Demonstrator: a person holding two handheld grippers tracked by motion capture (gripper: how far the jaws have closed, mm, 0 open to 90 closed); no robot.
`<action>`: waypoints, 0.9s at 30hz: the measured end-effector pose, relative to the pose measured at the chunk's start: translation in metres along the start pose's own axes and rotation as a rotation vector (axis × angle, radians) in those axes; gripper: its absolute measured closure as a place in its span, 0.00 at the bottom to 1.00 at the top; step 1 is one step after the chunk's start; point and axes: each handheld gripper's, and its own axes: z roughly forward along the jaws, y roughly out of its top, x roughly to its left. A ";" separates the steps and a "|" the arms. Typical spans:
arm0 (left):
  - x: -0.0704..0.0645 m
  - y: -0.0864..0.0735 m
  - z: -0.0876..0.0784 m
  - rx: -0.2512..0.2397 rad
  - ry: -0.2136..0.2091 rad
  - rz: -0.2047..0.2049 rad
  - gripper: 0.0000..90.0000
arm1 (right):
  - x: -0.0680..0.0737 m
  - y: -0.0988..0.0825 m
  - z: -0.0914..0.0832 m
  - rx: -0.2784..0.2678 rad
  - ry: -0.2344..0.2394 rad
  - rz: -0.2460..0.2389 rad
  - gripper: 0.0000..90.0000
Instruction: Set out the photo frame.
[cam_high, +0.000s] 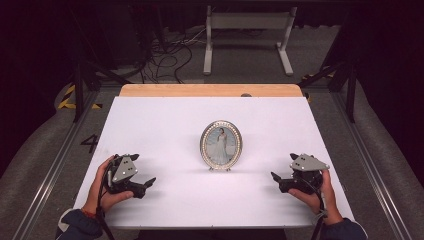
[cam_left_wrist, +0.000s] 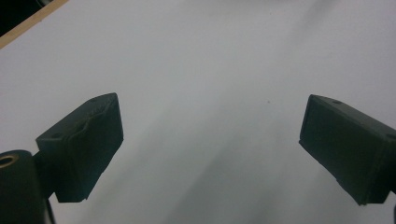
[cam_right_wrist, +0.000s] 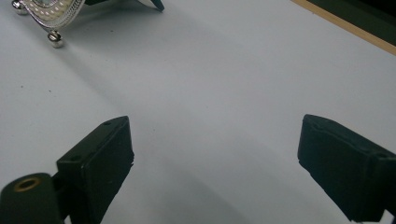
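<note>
- Two risks attach to the white table (cam_high: 165, 125), the largest thing here: its smooth top gives no grip, so the oval photo frame (cam_high: 221, 144), standing upright at the table's middle, could slide away from a one-sided push, and a knock toward the near edge could send it off.
- Next, the frame itself: it rests on small ball feet (cam_right_wrist: 55, 38) and a rear prop, so a grip high on its beaded rim would probably tip it backward or face-down, and the glass could crack.
- Left gripper (cam_high: 146, 184), near-left of the frame and well apart from it, has its jaws wide apart and empty; coming in too low, it could scrape the table.
- Right gripper (cam_high: 276, 179), near-right of the frame, is likewise spread and empty; closing hard on the thin rim could make the frame pop out sideways.
</note>
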 end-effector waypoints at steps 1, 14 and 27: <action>0.000 -0.002 -0.001 0.002 0.002 -0.002 0.07 | -0.001 -0.001 -0.001 0.002 -0.003 0.003 0.12; 0.013 -0.038 -0.031 -0.026 0.053 -0.131 0.08 | -0.017 -0.018 -0.017 -0.006 -0.040 0.063 0.11; 0.027 -0.058 -0.042 -0.062 0.075 -0.242 0.08 | -0.029 -0.047 -0.028 0.008 -0.058 0.144 0.11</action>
